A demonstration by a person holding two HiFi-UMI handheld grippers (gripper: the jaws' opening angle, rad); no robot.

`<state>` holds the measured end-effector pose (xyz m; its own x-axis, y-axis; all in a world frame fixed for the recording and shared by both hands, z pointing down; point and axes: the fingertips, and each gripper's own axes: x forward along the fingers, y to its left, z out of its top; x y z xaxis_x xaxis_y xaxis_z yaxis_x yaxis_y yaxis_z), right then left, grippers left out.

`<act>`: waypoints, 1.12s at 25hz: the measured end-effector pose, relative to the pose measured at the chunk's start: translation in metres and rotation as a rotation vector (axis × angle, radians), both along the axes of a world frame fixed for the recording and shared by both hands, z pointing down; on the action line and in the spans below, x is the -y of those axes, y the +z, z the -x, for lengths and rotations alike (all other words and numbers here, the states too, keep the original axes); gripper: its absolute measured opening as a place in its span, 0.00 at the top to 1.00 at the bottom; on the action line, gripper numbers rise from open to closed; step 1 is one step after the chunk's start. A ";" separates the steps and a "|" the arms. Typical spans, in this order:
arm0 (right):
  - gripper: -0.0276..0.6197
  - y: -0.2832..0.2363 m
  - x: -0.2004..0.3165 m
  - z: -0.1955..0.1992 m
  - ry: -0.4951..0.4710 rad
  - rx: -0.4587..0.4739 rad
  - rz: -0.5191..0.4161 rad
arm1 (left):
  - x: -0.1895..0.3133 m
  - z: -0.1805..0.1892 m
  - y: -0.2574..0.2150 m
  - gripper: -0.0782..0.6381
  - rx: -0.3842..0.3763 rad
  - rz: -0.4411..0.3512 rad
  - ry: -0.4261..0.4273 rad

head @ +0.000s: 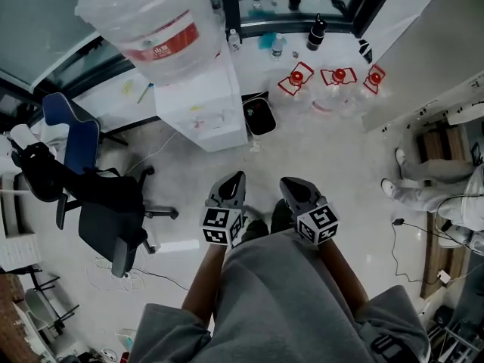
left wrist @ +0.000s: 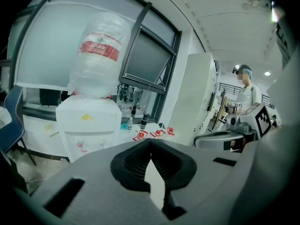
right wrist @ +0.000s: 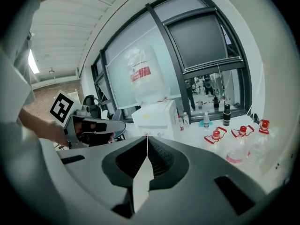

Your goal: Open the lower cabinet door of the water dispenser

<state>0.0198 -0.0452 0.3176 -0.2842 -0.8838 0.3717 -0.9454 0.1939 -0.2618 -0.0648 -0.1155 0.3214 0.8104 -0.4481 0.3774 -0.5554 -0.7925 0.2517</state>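
Head view first: where is the dispenser from where you stand?
— I see the white box-shaped water dispenser (head: 203, 108) ahead of me on the pale floor (head: 318, 150). The big clear plastic water bottle (head: 147, 21) with a red label sits upside down on top of it. Both grippers are side by side in front of my body, well short of it.

And the claws?
— In the left gripper view my left gripper (left wrist: 151, 143) has its jaws pressed together with nothing between them. The right gripper (right wrist: 146, 137) is the same in its own view: closed tight and empty.

Can you see the lower door?
— Not well. From above I get only the top and upper front, and in both gripper views the gripper bodies cover the cabinet's lower part.

What's around it?
— A small black container (head: 259, 116) is just beside it on the right. Three clear red-capped bottles (head: 338, 76) stand further right, and a blue-backed office chair (head: 72, 131) is off to the left.
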 end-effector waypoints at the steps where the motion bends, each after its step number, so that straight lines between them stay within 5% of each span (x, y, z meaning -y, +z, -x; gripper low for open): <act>1: 0.94 0.002 0.001 -0.003 0.004 -0.006 0.007 | 0.002 -0.004 0.002 0.88 -0.004 0.009 0.005; 9: 0.94 0.028 0.029 -0.044 0.010 0.008 0.056 | 0.035 -0.049 0.030 0.88 -0.002 0.080 -0.063; 19: 0.94 0.083 0.097 -0.106 -0.120 0.016 0.120 | 0.105 -0.093 0.092 0.88 0.077 0.138 -0.329; 28: 0.94 0.149 0.159 -0.149 -0.180 0.050 0.116 | 0.153 -0.131 0.164 0.88 0.159 0.175 -0.458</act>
